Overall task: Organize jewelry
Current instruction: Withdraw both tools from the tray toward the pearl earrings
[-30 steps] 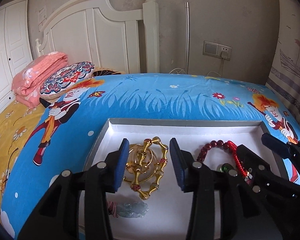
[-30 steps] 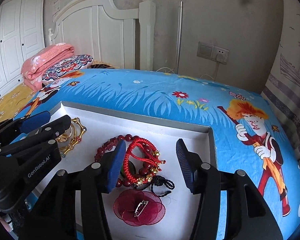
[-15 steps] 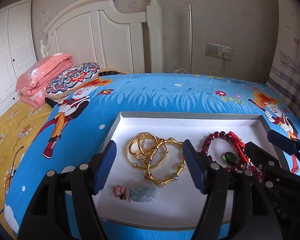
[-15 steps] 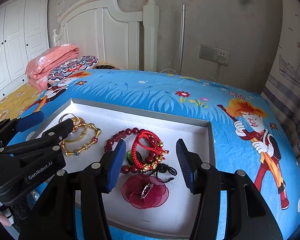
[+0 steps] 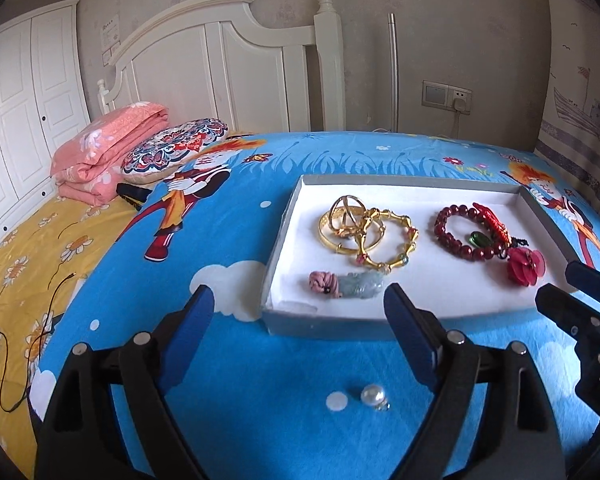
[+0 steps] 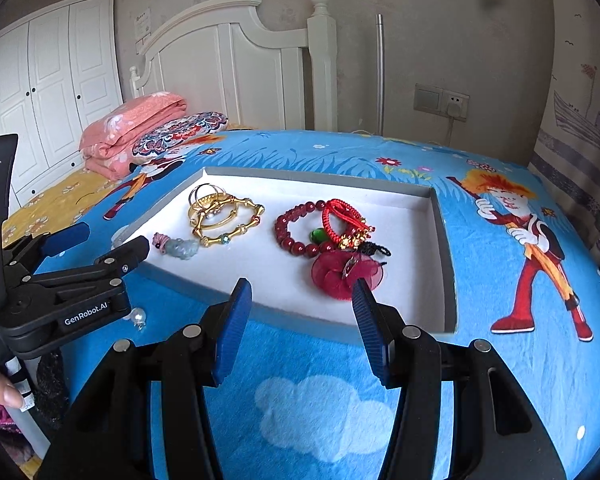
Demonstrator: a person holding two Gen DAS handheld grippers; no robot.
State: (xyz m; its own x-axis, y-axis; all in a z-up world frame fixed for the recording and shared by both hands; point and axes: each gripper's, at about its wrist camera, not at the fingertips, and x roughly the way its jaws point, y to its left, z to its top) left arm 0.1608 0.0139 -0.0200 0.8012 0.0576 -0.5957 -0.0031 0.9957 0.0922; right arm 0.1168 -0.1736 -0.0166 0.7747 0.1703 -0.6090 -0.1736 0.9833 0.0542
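The bed (image 5: pixel 260 360), under its blue cartoon sheet, carried everything. On it lay the shallow white tray (image 5: pixel 284 240), my landmark. Inside the tray, toward its left end, the gold bangles (image 5: pixel 364 228) lay overlapped in a heap; toward its right end sat the dark red bead bracelet (image 5: pixel 456 236) with the red corded bracelet (image 6: pixel 344 216) across it, and the red fabric flower (image 5: pixel 524 266) just nearside of those. Near the tray's front-left corner lay the pale jade pendant (image 5: pixel 360 284). Outside the tray, in front of its near wall, a pearl earring (image 5: pixel 374 396) rested on the sheet. My left tool (image 5: pixel 300 340) hung before the tray, jaws opening, nothing between them. My right tool (image 6: pixel 300 328) stood apart and empty.
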